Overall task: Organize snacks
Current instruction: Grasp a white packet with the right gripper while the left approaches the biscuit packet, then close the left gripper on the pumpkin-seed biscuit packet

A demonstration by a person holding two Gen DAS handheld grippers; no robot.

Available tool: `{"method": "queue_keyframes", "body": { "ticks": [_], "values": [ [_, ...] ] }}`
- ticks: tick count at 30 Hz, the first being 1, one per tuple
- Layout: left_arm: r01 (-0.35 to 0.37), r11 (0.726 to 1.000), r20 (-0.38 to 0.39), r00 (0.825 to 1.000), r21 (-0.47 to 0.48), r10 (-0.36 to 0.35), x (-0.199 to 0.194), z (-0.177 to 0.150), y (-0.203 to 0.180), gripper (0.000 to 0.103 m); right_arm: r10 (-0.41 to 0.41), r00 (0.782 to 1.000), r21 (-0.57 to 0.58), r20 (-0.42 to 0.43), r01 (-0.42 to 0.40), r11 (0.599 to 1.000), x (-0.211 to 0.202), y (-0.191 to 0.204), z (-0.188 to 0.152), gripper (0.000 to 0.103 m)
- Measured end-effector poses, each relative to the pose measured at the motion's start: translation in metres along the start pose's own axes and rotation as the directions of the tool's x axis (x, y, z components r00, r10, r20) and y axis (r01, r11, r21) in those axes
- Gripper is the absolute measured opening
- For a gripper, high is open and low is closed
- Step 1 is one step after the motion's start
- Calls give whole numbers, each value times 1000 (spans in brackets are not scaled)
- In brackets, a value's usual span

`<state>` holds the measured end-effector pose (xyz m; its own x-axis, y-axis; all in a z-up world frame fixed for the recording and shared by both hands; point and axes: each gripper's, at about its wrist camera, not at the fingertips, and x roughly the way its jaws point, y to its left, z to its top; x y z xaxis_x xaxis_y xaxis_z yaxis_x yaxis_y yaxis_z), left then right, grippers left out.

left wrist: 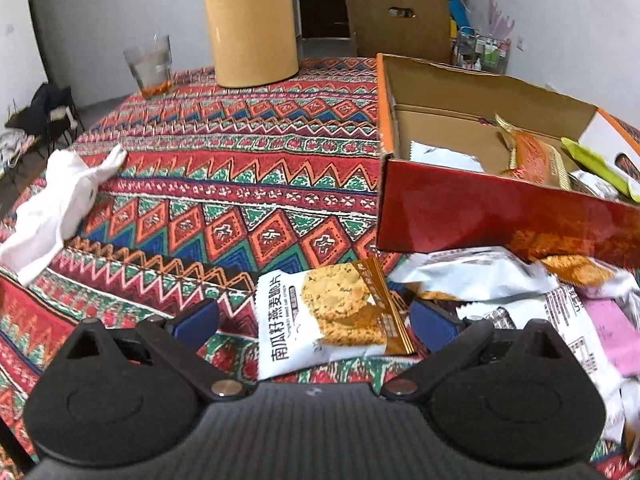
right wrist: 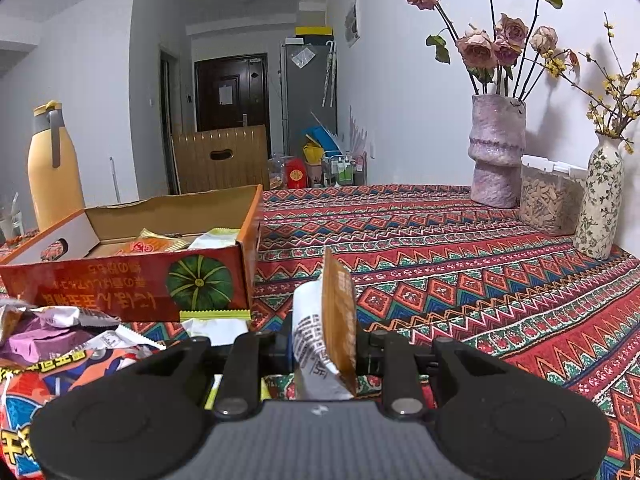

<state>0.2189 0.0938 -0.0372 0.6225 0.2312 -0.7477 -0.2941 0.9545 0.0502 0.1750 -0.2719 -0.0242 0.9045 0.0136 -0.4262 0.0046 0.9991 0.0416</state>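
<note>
Left gripper [left wrist: 314, 320], jaws wide, straddles white-and-brown oat-crisp packet [left wrist: 328, 316] at tablecloth's near edge; right gripper [right wrist: 322, 344] pinches similar packet [right wrist: 326, 332] upright—should clear red cardboard box [right wrist: 132, 288] wall before release.

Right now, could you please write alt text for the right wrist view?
The right tool grips an upright white-and-brown snack packet above a patterned tablecloth. An open red cardboard box holding snacks sits left; flower vases stand right.

A tall yellow jug [left wrist: 250, 24] and a clear drinking glass [left wrist: 151, 65] are seen on the bright patterned tablecloth [left wrist: 240, 168]. A crumpled white tissue [left wrist: 60, 204] is seen nearby. Dried pink roses [right wrist: 486, 46] are held in a bumpy pink vase [right wrist: 496, 152].
</note>
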Motion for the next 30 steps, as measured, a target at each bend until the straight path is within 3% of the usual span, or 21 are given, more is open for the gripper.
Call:
{"method": "queue_keyframes", "body": {
  "ticks": [7, 17, 30],
  "values": [
    [26, 999, 1, 1000, -27, -26, 6, -3, 6, 101, 1, 1000, -1, -2, -1, 1000, 0, 0, 0, 22],
    [40, 999, 33, 999, -15, -39, -6, -9, 7, 72, -1, 1000, 0, -8, 1, 1000, 2, 0, -1, 23],
    [38, 999, 63, 997, 10, -39, -25, -27, 12, 61, -3, 1000, -1, -1, 3, 1000, 1, -1, 0, 22]
  ]
}}
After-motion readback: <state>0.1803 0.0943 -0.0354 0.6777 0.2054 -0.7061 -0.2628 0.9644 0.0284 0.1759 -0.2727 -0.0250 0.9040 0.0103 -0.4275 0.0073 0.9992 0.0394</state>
